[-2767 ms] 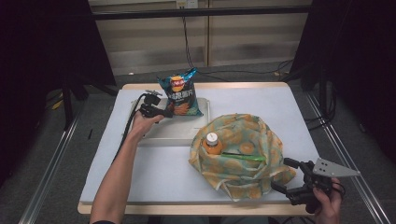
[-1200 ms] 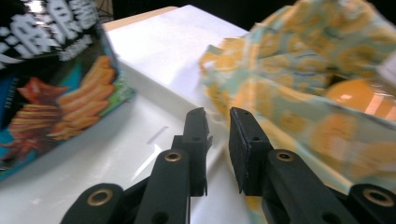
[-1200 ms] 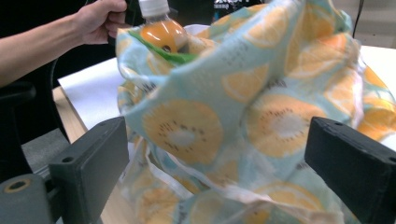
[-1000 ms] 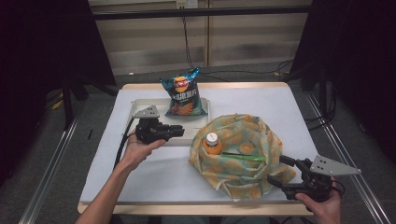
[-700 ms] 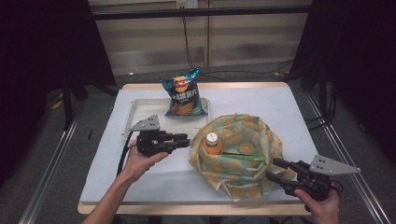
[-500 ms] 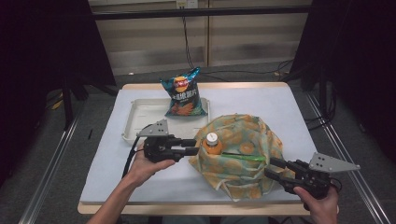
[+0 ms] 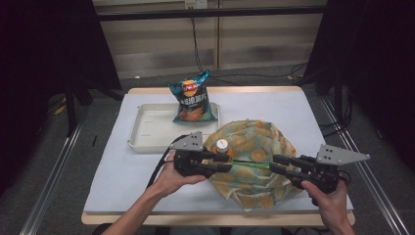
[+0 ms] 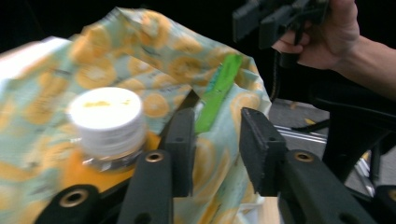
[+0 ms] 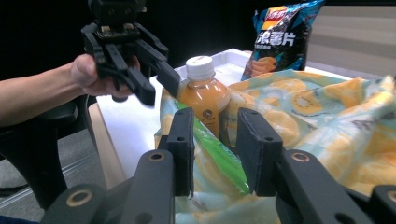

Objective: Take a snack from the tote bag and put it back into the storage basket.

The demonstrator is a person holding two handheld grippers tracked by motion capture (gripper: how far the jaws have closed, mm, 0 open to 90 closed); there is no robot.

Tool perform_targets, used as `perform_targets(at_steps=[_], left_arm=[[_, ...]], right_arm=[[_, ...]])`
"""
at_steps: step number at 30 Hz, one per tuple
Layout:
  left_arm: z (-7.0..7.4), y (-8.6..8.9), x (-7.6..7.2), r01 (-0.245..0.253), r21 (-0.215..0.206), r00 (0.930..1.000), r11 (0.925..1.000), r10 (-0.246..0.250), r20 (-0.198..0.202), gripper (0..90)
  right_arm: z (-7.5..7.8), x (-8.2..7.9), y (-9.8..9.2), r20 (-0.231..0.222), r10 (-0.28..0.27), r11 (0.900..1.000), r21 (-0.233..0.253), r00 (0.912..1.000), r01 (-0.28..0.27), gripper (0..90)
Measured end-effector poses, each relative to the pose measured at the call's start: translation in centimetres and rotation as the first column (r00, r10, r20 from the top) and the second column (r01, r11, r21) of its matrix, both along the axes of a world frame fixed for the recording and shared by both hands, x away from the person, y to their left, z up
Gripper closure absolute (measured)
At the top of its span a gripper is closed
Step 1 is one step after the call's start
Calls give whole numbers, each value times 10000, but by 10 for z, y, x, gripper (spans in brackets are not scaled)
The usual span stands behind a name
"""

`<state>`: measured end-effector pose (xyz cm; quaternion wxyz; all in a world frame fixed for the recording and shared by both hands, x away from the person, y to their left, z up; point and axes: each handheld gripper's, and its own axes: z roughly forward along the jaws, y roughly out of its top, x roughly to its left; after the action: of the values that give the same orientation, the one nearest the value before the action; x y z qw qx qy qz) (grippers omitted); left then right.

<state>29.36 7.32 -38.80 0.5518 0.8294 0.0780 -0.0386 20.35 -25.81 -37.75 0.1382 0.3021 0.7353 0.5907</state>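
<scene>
High view sits above the near edge, looking forward and down over the whole counter [image 7: 147,171]. Each gripper view rides low and close behind its own jaws, the two facing each other across the patterned bag [image 7: 254,152], which all three views share.

Soft printed cloth bag [image 7: 254,156], glossy crisp packet [image 7: 192,102]

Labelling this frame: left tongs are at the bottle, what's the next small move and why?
Probably ease the left tongs forward so the jaws straddle the orange drink bottle, then close. They're open, with the bottle still just beside the jaws, standing in the fruit-print bag. The right tongs wait open at the bag's green strap.
</scene>
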Motion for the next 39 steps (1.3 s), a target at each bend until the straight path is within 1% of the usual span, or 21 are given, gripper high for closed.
perform_targets(at_steps=[1,3,4,6,7,10,11,14,16,18,19,20,21,24,27,29,31,32,33,35,39], left_arm=[[-3,-2,0,13,143,10000,9999,-12,-93,616],[-9,-3,-2,-75,401,10000,9992,76,-1,615],[-10,-3,-3,-130,535,9999,9985,130,12,645],[-14,-1,-4,-91,644,9999,9979,94,-46,687],[-16,0,-5,-109,643,9999,9979,113,-71,757],[-19,2,-6,89,734,9999,9973,-80,-117,850],[-19,3,-7,98,776,9999,9969,-94,-61,870],[-23,5,-12,551,765,9982,9955,-531,-272,897],[-27,5,-16,881,1013,9959,9909,-857,-276,899],[-33,3,-19,1006,1387,9949,9852,-980,-250,900],[-38,2,-21,1088,1513,9939,9825,-1048,-344,900],[-41,0,-21,1085,1531,9938,9822,-1032,-423,900],[-46,-1,-21,1133,1698,9931,9789,-1066,-483,900],[-56,-5,-19,1097,1939,9932,9749,-999,-593,900],[-63,-9,-18,1075,2228,9937,9689,-975,-552,899],[-67,-10,-17,1028,2280,9941,9682,-921,-573,897],[-70,-10,-16,950,2193,9946,9710,-833,-619,887],[-70,-9,-16,1046,2235,9939,9691,-942,-567,874],[-69,-9,-18,1007,2194,9942,9704,-896,-602,855],[-67,-8,-17,1171,1809,9920,9765,-1064,-675,818],[-59,0,-13,890,1185,9943,9890,-812,-687,756]], right_arm=[[-2,1,1,-53,-35,10000,-9,10000,35,655],[-9,2,2,-158,-97,9999,-136,9998,94,600],[-13,3,2,-220,-156,9997,-172,9996,152,566],[-17,4,1,-344,-269,9993,-253,9990,261,539],[-19,4,0,-377,-362,9992,-200,9986,355,530],[-20,5,1,-375,-354,9991,-246,9987,345,525],[-20,5,1,-393,-329,9991,-264,9987,319,524],[-20,5,2,-379,-410,9988,-292,9984,399,516],[-21,6,2,-389,-548,9978,-393,9977,533,489],[-22,8,2,-449,-576,9976,-415,9973,557,486],[-24,9,2,-453,-581,9975,-417,9973,562,481],[-25,10,3,-545,-587,9975,-413,9968,565,481],[-25,10,3,-504,-600,9973,-459,9969,577,481],[-28,10,4,-579,-600,9973,-464,9965,573,477],[-31,9,3,-642,-596,9971,-505,9962,564,470],[-34,8,1,-740,-609,9969,-540,9954,570,454],[-37,7,-1,-873,-666,9962,-611,9940,613,420],[-39,6,-2,-910,-687,9958,-666,9935,628,398],[-41,6,-3,-982,-725,9950,-762,9925,652,386],[-46,5,-4,-1123,-790,9931,-954,9905,684,366],[-53,5,-7,-1350,-874,9915,-1073,9870,731,328]])
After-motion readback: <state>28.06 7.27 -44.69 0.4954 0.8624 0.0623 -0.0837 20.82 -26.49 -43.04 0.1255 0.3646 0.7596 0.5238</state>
